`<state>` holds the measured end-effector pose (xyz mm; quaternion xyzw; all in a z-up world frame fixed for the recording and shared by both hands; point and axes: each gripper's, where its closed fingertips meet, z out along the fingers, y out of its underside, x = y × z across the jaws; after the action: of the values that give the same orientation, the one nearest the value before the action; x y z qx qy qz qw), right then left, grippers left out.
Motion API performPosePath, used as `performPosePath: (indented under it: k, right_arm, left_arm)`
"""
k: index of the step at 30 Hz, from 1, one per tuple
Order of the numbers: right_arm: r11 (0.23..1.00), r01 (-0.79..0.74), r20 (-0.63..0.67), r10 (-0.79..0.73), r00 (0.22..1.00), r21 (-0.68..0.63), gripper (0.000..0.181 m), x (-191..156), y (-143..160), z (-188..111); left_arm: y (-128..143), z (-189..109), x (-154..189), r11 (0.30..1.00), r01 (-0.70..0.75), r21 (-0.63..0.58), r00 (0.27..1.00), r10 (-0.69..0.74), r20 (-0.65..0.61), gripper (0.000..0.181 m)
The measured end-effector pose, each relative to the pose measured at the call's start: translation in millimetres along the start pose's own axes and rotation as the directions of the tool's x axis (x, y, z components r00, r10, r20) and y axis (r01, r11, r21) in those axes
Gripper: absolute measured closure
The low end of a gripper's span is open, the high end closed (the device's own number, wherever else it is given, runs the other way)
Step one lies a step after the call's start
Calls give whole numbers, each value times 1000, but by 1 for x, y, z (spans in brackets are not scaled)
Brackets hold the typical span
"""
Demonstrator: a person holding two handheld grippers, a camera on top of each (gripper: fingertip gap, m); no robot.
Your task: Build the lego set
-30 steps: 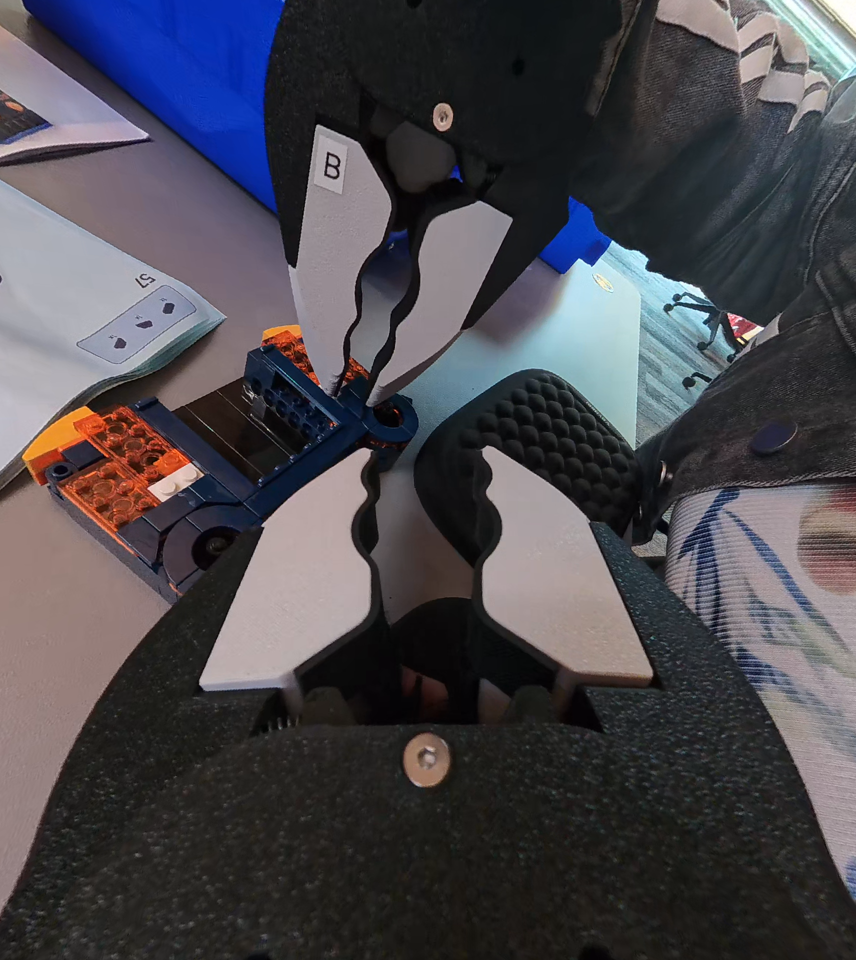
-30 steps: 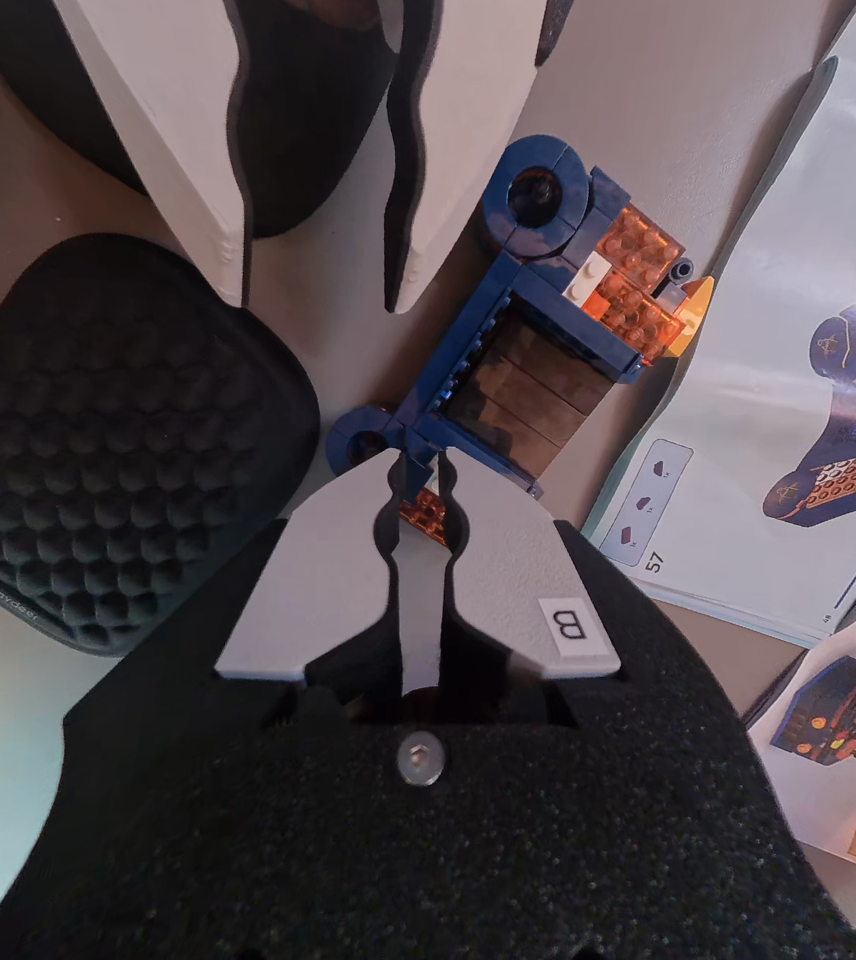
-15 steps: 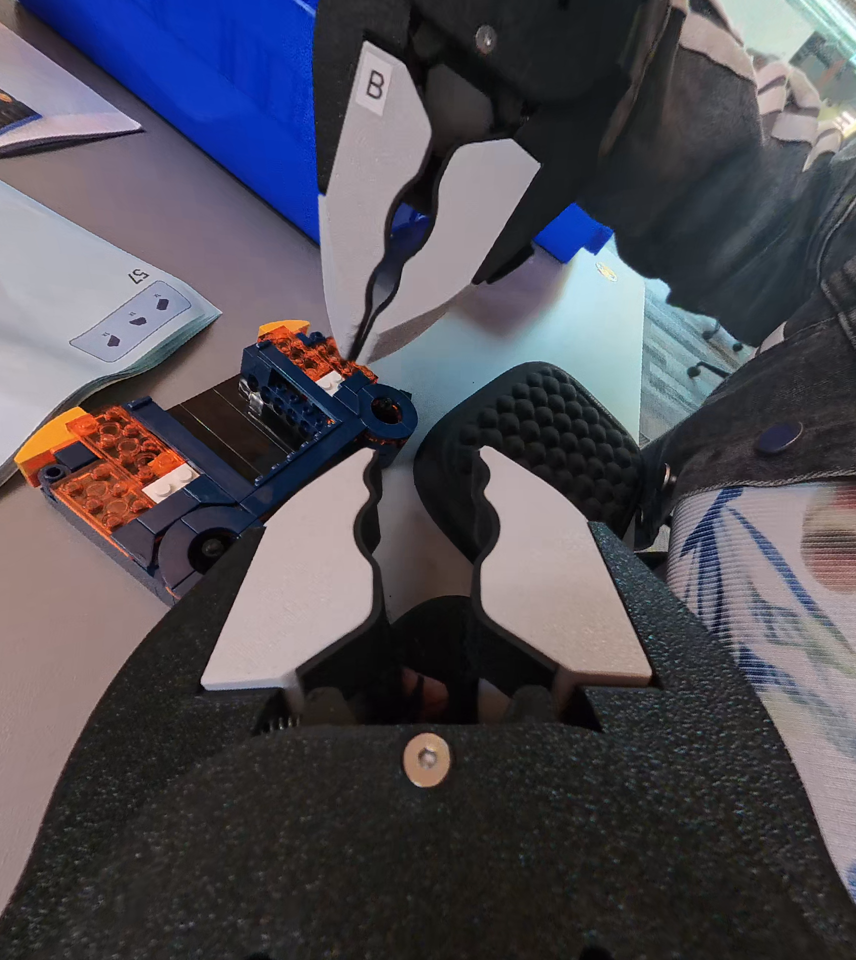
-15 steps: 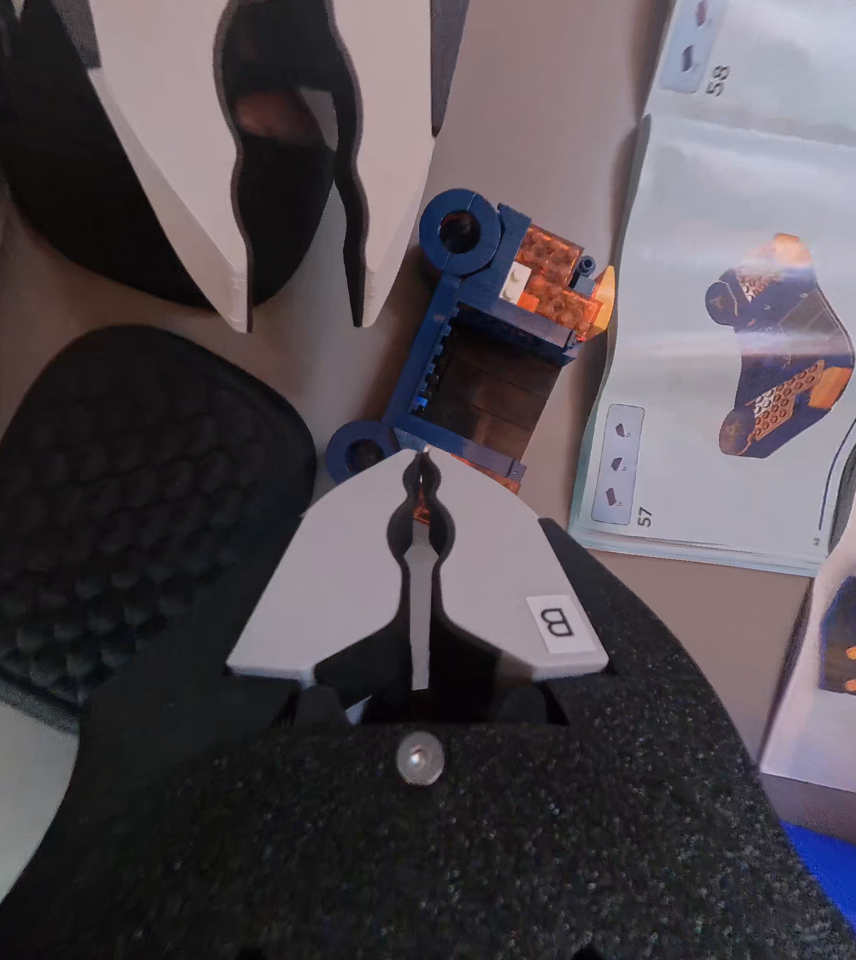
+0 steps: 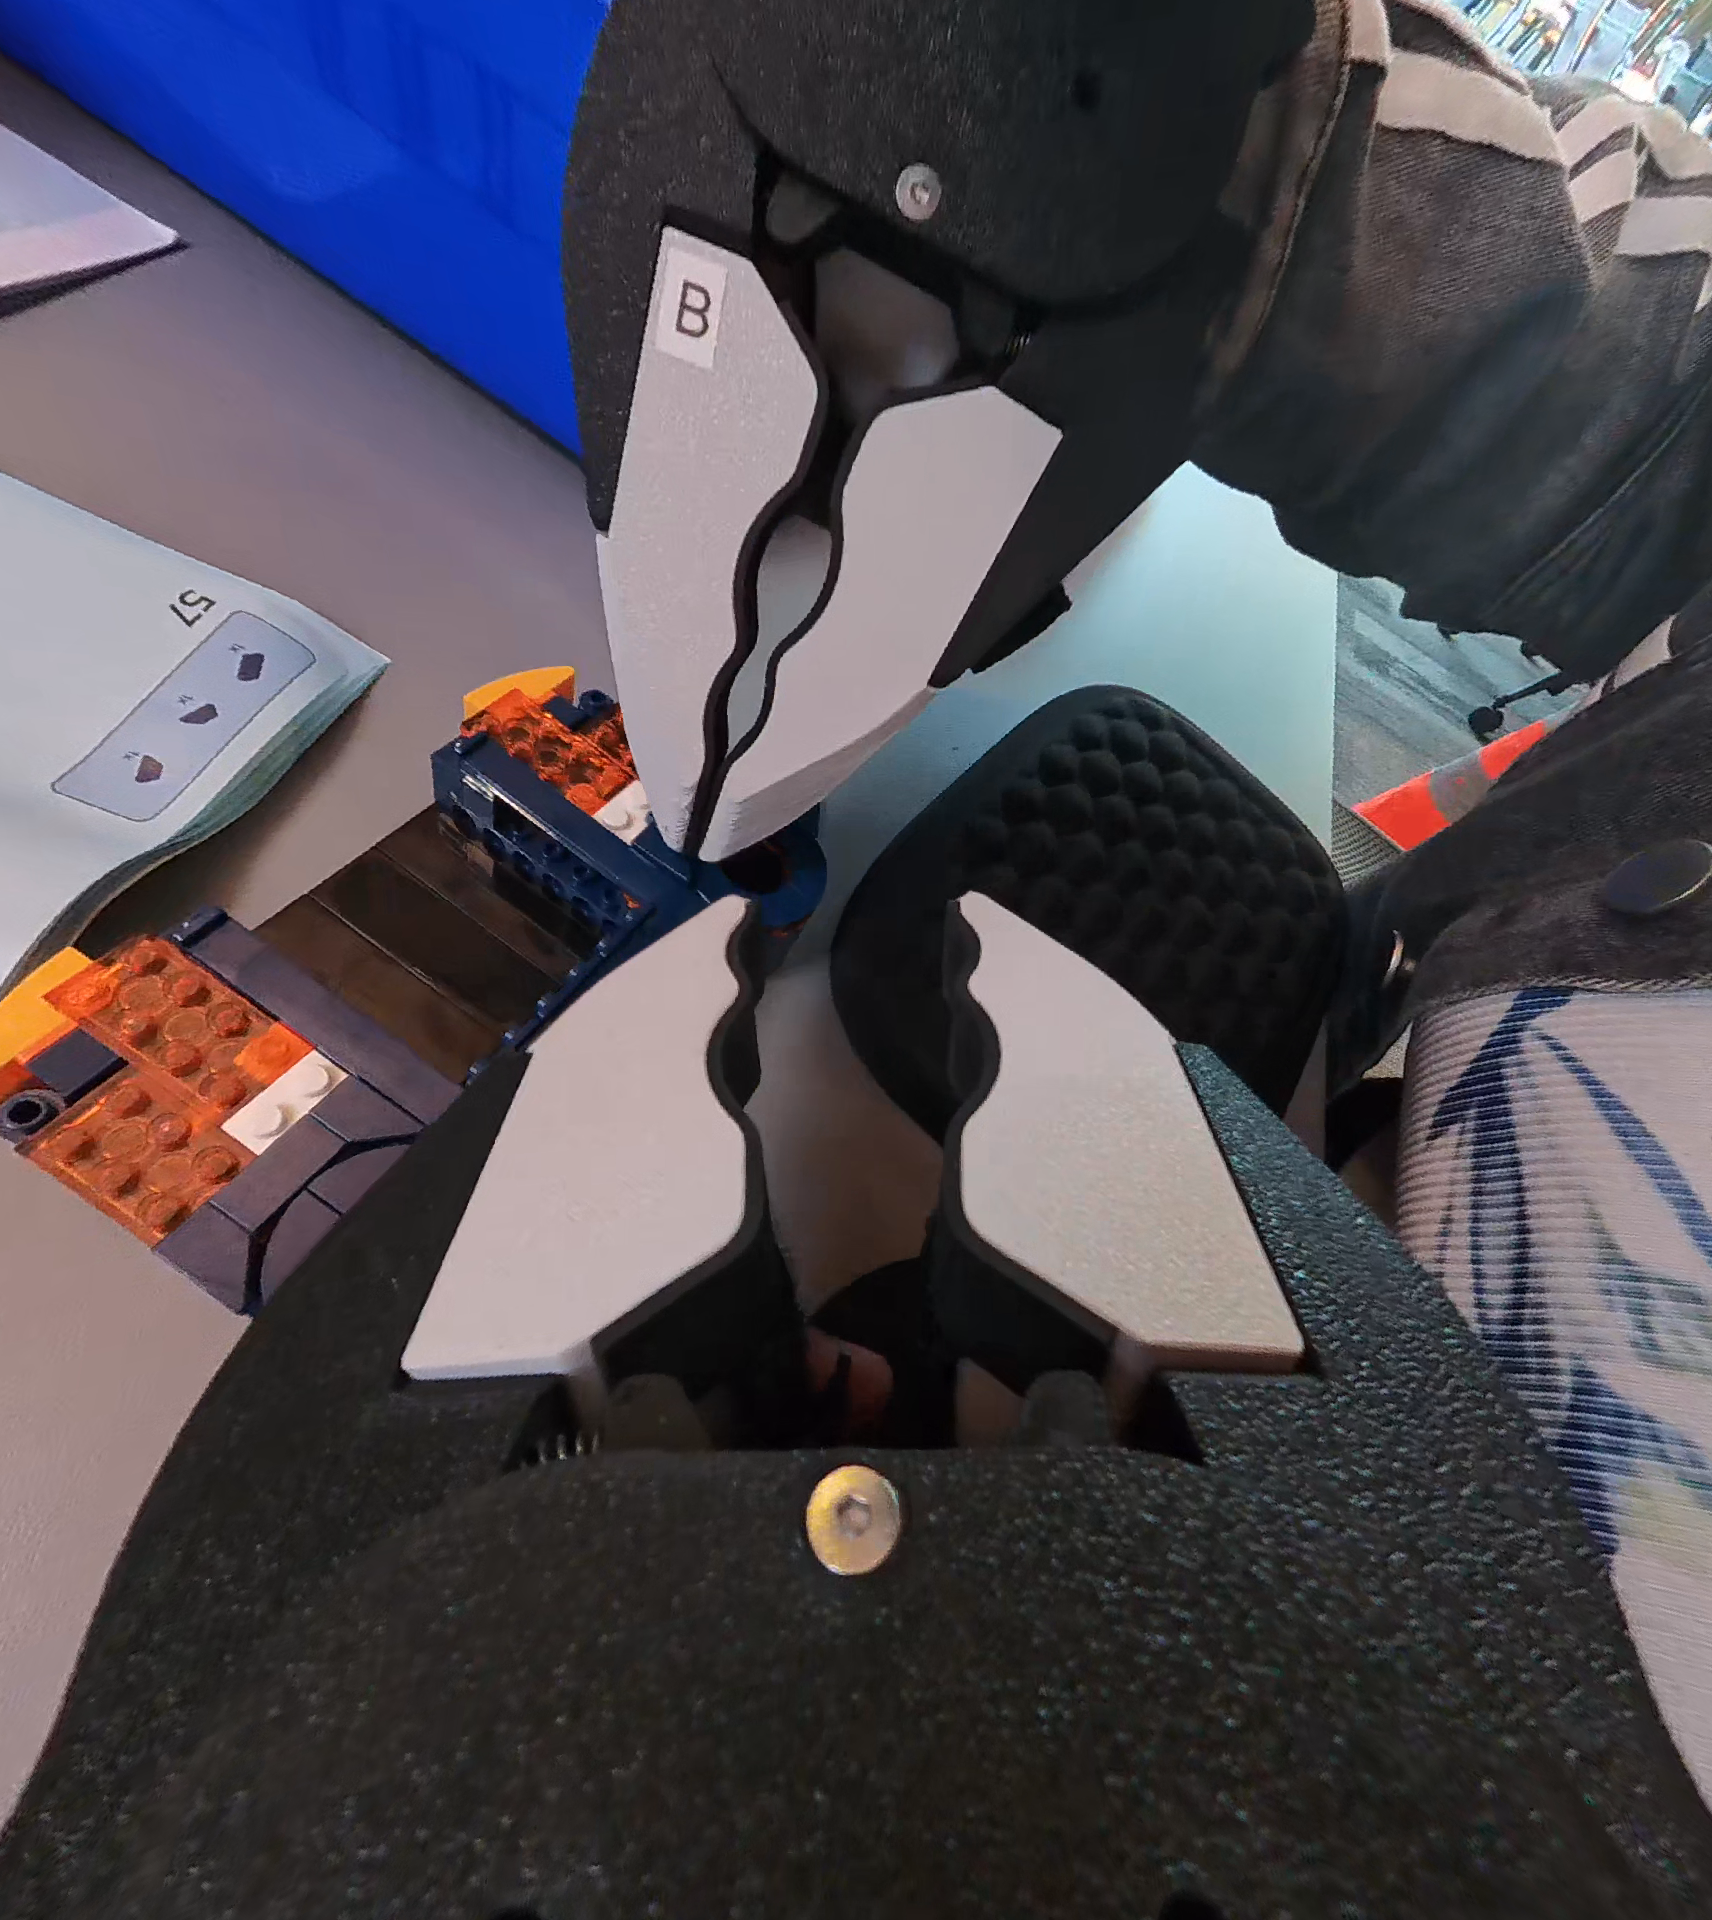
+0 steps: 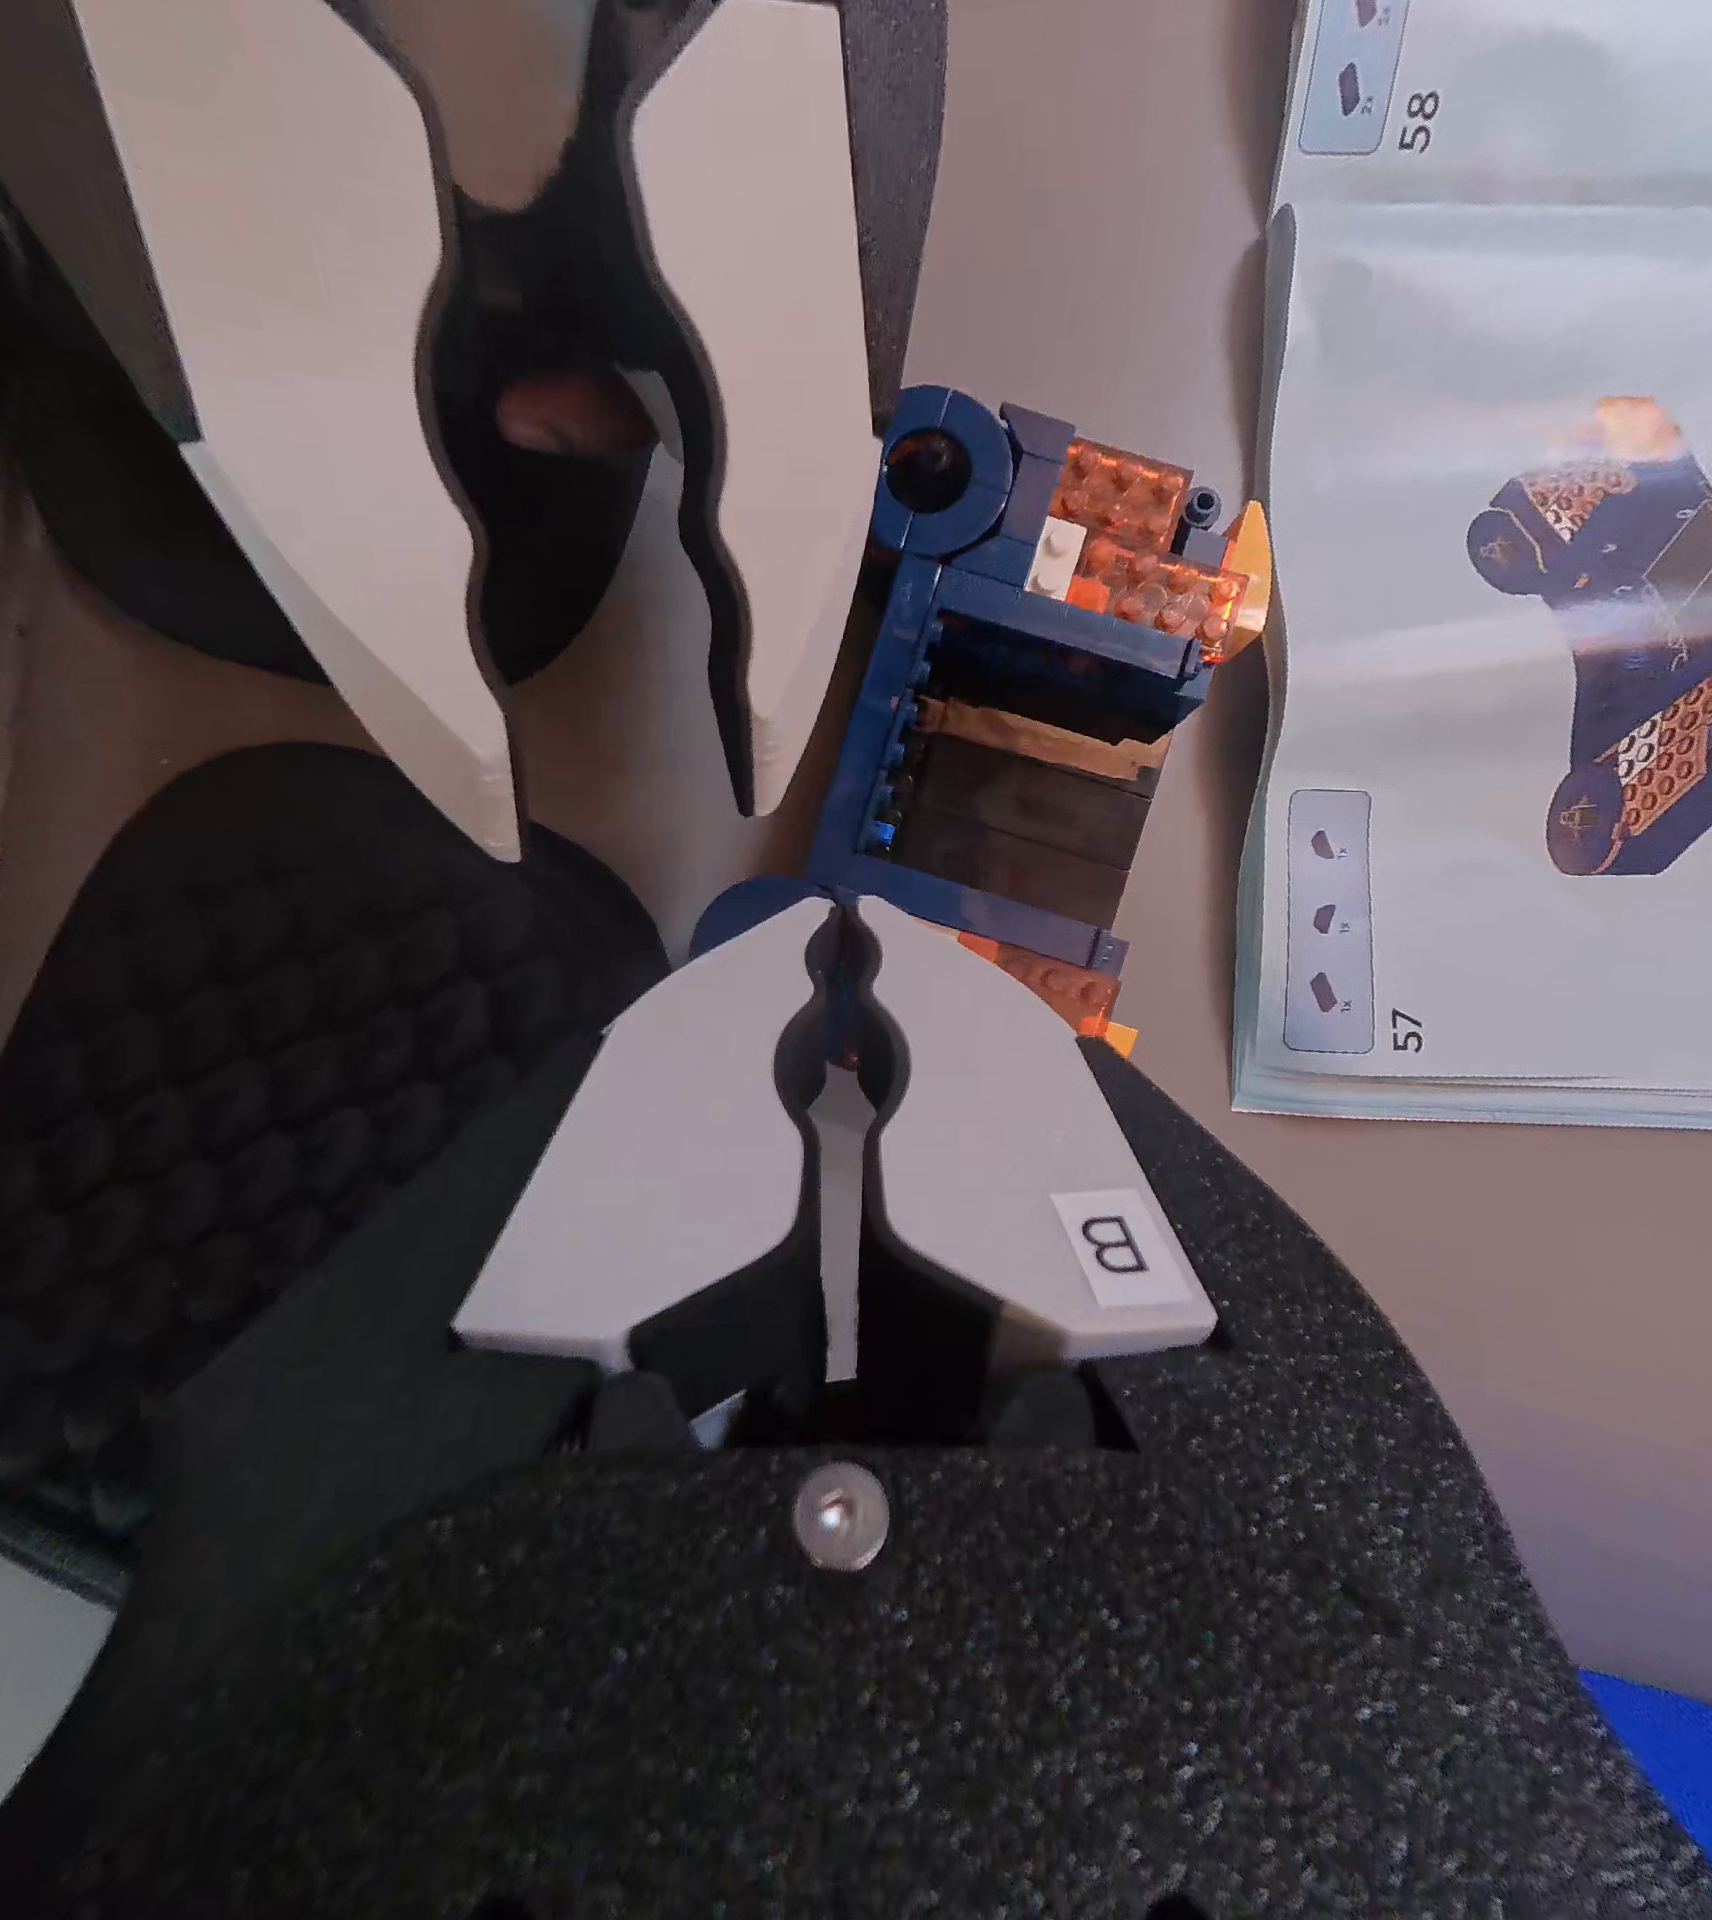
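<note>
The lego model (image 6: 997, 748) lies partly built on the surface (image 5: 52, 1455); much remains, I judge. The right tongs (image 6: 844, 914) are closed, tips at its blue corner; the left tongs (image 5: 852, 914) gape, empty.

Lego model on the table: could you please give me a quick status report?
Right gripper shut, tips down on the lego model by its round end. Left gripper open, empty, beside it. Model flat on table. Black pad close by.
</note>
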<state>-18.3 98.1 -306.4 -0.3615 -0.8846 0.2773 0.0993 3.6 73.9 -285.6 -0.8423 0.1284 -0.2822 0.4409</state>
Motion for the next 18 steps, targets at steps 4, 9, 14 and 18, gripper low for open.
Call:
performPosePath:
  k: [4, 9, 14, 18]
  right_arm:
    - [1000, 5, 7, -5, 1000, 1, 181, 1, 0, 0]
    - [1000, 11, 10, -11, 1000, -8, 181, 1, 1, -1]
    - [1000, 11, 1, -11, 1000, -20, 181, 4, 3, -1]
    - [999, 25, 12, -25, 1000, -35, 181, 1, 5, 0]
  left_arm:
    - [0, 0, -1, 1000, 12, 2, 1000, -12, -3, 148]
    - [2, 2, -1, 1000, 13, -16, 1000, -13, -9, 148]
    - [4, 4, -1, 999, 24, -34, 1000, -25, -14, 148]
    - [5, 4, -1, 999, 24, -38, 1000, -24, -12, 148]
